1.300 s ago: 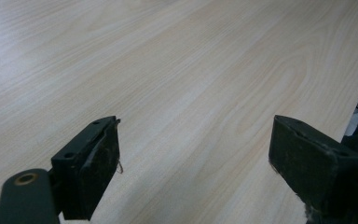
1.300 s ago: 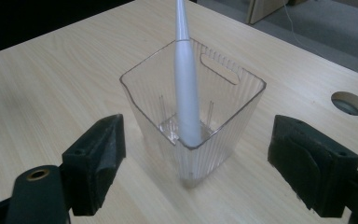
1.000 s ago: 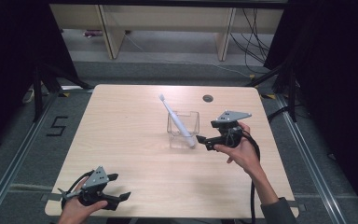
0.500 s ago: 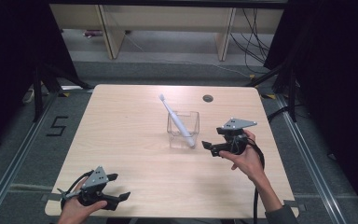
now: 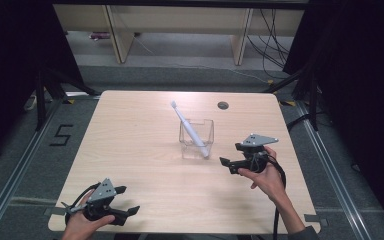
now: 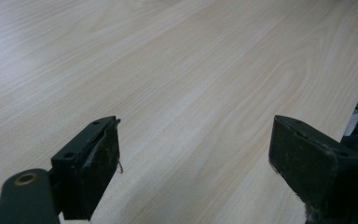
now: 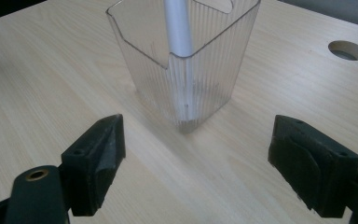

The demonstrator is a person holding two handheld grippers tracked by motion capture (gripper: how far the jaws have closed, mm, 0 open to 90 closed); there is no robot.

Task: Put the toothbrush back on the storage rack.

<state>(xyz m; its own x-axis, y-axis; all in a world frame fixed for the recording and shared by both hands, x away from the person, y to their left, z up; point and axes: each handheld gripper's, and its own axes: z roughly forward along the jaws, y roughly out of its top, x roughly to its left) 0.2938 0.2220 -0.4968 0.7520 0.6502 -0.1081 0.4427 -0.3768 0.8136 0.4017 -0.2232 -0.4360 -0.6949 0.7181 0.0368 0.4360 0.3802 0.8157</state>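
Toothbrush: leans in clear cup, counter centre, head up so it props on the rim. Right tongs: jaws apart, empty, just beside cup. Left tongs: apart, parked near-left.

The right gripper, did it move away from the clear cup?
Yes. The right gripper has drawn back toward the person's edge of the table, away from the clear cup, its jaws open and empty.

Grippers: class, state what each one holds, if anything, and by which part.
Nothing is held. The left gripper and right gripper are open; the toothbrush stands in the cup.
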